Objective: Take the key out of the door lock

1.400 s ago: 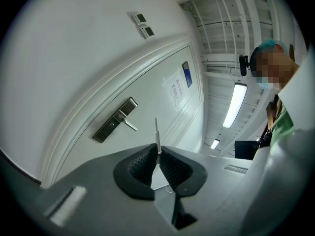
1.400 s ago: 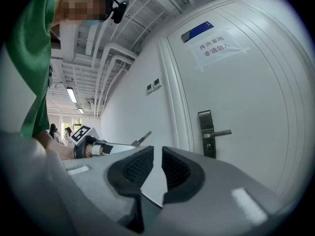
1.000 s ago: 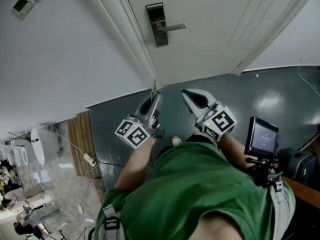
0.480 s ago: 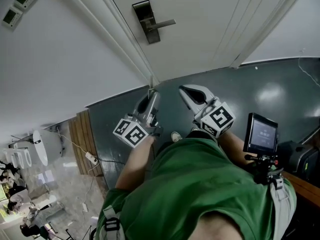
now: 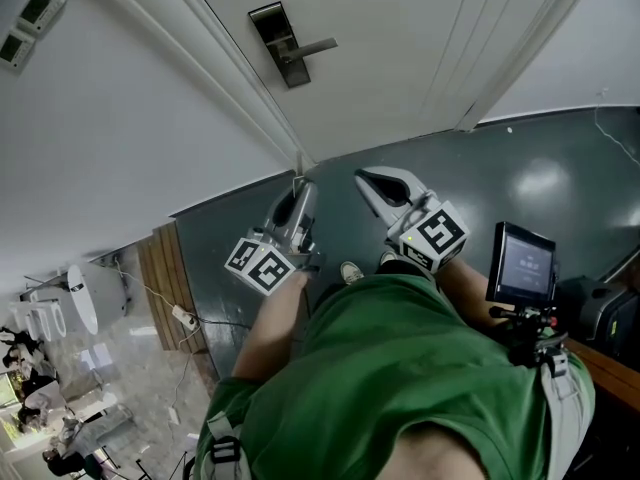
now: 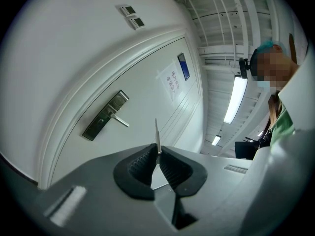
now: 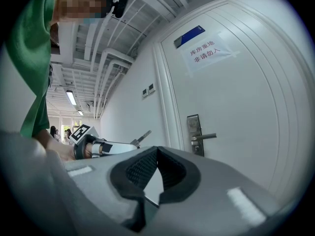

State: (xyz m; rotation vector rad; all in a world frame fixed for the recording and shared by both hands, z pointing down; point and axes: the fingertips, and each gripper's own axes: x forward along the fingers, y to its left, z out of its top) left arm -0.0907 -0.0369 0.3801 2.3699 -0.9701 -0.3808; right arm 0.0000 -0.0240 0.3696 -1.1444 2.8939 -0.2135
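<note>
- Left claw [image 6: 158, 153] is pinching the key [image 6: 157, 132] at its tips, and we are pointing the blade toward the white door [image 6: 145, 98].
- We are holding the key well apart from the door lock [image 6: 105, 115], out of it.
- Right claw [image 7: 157, 150] is pressed together on nothing, hovering beside the left.

View drifts left: door lock climbs toward the top corner

Seen from the head, the door lock [image 5: 272, 40] and its lever handle [image 5: 310, 48] slide left and slightly up across the frame, and the wall panels [image 5: 25, 23] retreat toward the upper left edge. The left gripper [image 5: 300, 190] and right gripper [image 5: 372, 183] sit a touch higher and further left than before, and the screen [image 5: 522, 265] at right edges up too.
</note>
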